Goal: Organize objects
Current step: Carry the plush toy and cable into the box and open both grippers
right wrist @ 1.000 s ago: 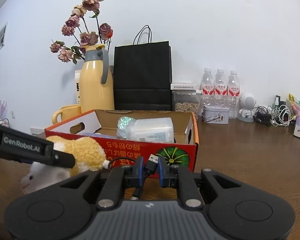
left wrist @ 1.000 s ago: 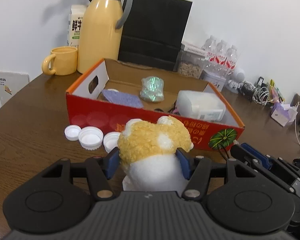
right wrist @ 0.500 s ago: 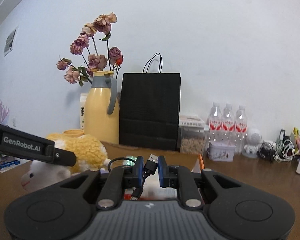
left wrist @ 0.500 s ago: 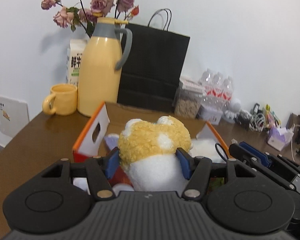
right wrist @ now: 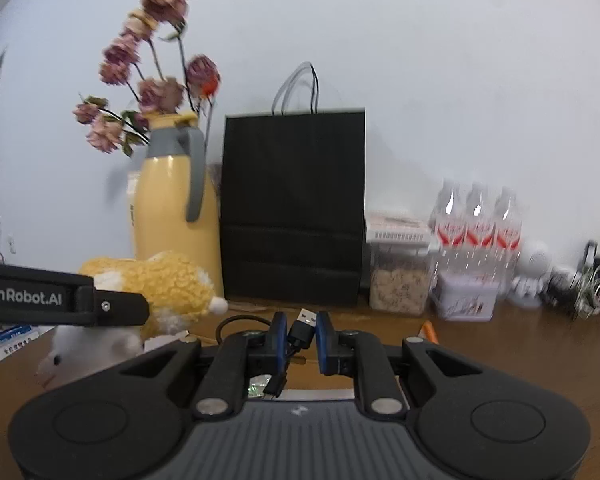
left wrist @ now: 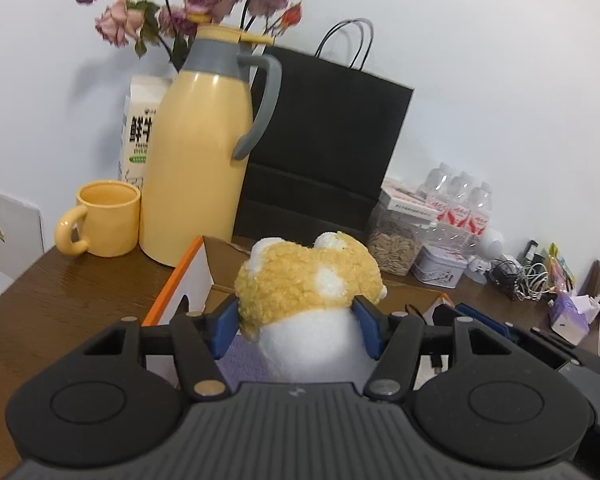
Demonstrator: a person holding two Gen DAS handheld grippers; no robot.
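Observation:
My left gripper (left wrist: 296, 330) is shut on a yellow and white plush toy (left wrist: 308, 284) and holds it above the orange-edged cardboard box (left wrist: 180, 276). The plush also shows in the right wrist view (right wrist: 160, 284), held by the left gripper's arm. My right gripper (right wrist: 301, 338) is shut on a black USB cable (right wrist: 300, 332), its plug pointing up between the blue pads. It too hovers over the box, whose edge (right wrist: 430, 330) peeks out on the right.
A yellow thermos jug (left wrist: 198, 152), yellow mug (left wrist: 104, 218), milk carton (left wrist: 140, 128) and black paper bag (left wrist: 320, 152) stand behind the box. A seed jar (left wrist: 398, 240), water bottles (left wrist: 460, 208), a tin and tangled cables (left wrist: 524, 276) line the back right.
Both grippers have risen and moved forward over the box, carrying the plush and the cable. The box has dropped mostly out of sight below them.

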